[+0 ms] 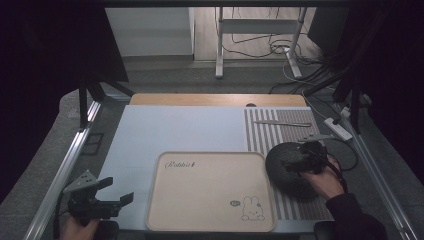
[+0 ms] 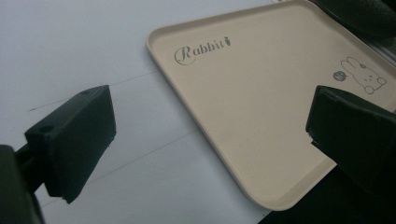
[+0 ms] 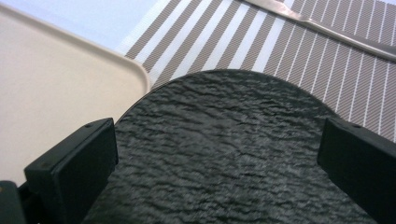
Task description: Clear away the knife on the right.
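Our right gripper hovers wide open over the dark plate, perhaps touching it. Our left gripper waits open beside the tray. Next we probably close on the plate's rim.

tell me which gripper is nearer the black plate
Right. The right gripper is directly over the black plate, jaws open. The left gripper sits across the beige tray, at the table's near left corner.

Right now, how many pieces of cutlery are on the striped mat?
1: a knife lying flat near the far edge of the striped mat, beyond the dark round plate. The plate could hide others.
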Motion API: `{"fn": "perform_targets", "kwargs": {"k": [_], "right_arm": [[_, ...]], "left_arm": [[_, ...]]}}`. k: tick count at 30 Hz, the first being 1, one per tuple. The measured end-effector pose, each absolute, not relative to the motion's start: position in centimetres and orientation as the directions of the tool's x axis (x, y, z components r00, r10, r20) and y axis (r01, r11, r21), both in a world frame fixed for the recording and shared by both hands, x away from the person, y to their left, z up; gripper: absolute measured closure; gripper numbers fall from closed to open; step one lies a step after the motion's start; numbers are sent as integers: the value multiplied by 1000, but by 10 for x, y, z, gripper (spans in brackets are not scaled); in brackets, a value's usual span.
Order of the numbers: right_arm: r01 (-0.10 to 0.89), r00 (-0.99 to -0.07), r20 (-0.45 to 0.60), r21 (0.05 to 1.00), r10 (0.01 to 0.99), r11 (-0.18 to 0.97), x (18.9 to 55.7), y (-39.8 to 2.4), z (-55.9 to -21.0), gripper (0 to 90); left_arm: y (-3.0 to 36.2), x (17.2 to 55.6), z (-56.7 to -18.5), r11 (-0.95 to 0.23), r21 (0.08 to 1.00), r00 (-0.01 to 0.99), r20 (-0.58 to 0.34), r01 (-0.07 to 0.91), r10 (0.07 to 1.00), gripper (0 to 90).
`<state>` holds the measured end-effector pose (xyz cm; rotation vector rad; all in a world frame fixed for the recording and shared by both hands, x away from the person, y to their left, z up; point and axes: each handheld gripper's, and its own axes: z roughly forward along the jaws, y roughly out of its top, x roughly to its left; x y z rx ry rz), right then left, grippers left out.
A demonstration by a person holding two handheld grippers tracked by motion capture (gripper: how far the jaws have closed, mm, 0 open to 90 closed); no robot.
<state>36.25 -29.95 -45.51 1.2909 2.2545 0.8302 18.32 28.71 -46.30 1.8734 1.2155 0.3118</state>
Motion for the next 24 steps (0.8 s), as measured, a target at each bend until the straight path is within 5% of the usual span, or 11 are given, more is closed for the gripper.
{"fn": "perform_targets", "kwargs": {"k": [24], "right_arm": [[673,-411,-62,653,909,349,415,-313,-461,0]], "left_arm": [[287,184,-463,-160,763,496,-232,627,837,25]]}}
